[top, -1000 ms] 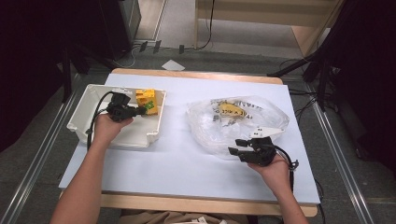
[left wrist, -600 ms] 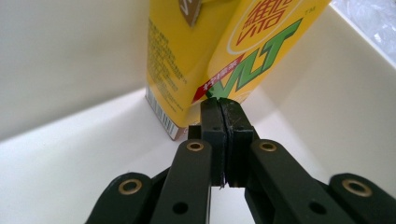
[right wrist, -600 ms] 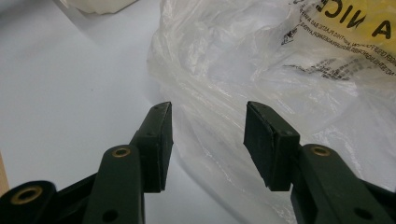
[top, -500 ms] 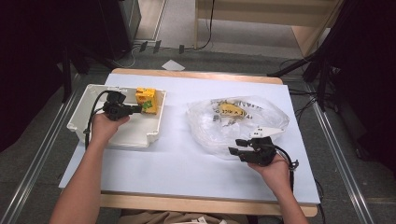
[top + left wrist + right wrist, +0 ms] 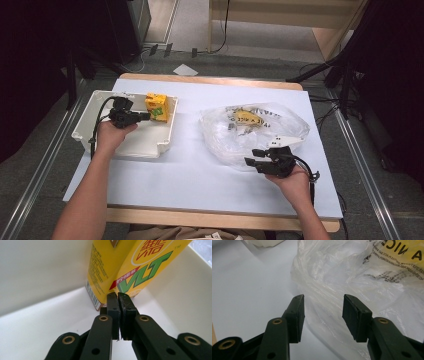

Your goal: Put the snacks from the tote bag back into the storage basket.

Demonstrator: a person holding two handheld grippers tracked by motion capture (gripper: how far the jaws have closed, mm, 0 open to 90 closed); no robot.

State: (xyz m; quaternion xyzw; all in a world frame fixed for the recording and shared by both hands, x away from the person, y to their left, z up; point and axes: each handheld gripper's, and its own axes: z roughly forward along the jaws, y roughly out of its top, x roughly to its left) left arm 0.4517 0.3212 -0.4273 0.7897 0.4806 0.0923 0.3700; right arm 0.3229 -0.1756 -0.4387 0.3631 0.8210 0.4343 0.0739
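A yellow drink carton (image 5: 156,102) stands in the far right corner of a white bin (image 5: 84,128). My left gripper (image 5: 148,116) is inside the bin, shut with nothing between its pads, its tips right at the carton's lower edge. In the left gripper view the closed jaws (image 5: 117,293) point at the carton (image 5: 120,265) against the bin wall (image 5: 37,272). My right gripper (image 5: 253,156) rests open at the near edge of a clear plastic bag (image 5: 260,132). The bag (image 5: 352,277) lies just beyond the open gripper (image 5: 323,300), with a yellow printed pack (image 5: 407,250) inside it.
A pale sheet (image 5: 200,170) covers the wooden table (image 5: 210,217). On the floor beyond the table lies a scrap of paper (image 5: 185,70). Metal rails (image 5: 45,165) run along both sides, with dark equipment at the back left and right.
My left gripper has drawn back slightly to the left, away from the carton. The right hand and the bag have not moved.
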